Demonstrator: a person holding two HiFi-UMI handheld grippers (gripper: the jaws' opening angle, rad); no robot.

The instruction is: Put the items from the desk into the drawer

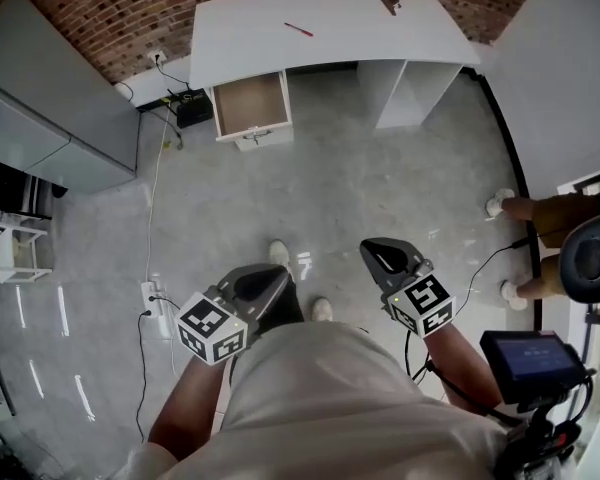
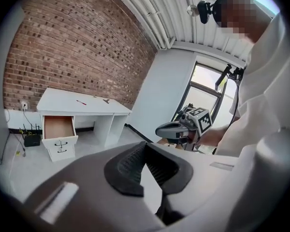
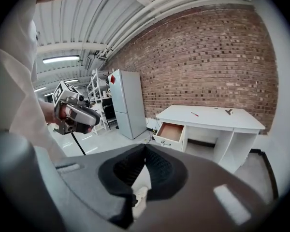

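A white desk [image 1: 325, 28] stands far ahead against the brick wall. On its top lie a red pen [image 1: 298, 29] and a dark clip-like item [image 1: 388, 4]. Its left drawer [image 1: 250, 105] is pulled open and looks empty. My left gripper [image 1: 263, 286] and right gripper [image 1: 385, 258] hang low by my waist, both shut with nothing between the jaws. The left gripper view shows the desk [image 2: 82, 105], the drawer [image 2: 58, 127] and the right gripper [image 2: 176, 128]. From the right gripper view, the desk [image 3: 210, 116], the drawer [image 3: 171, 131] and the left gripper [image 3: 77, 115] are visible.
Grey cabinets [image 1: 40, 118] line the left wall, with a white shelf unit [image 1: 15, 243] below them. A power strip [image 1: 150, 296] and cables lie on the floor at left. A second person's feet [image 1: 505, 204] and camera gear [image 1: 535, 358] are at right. A grey locker [image 3: 127, 103] stands left of the desk.
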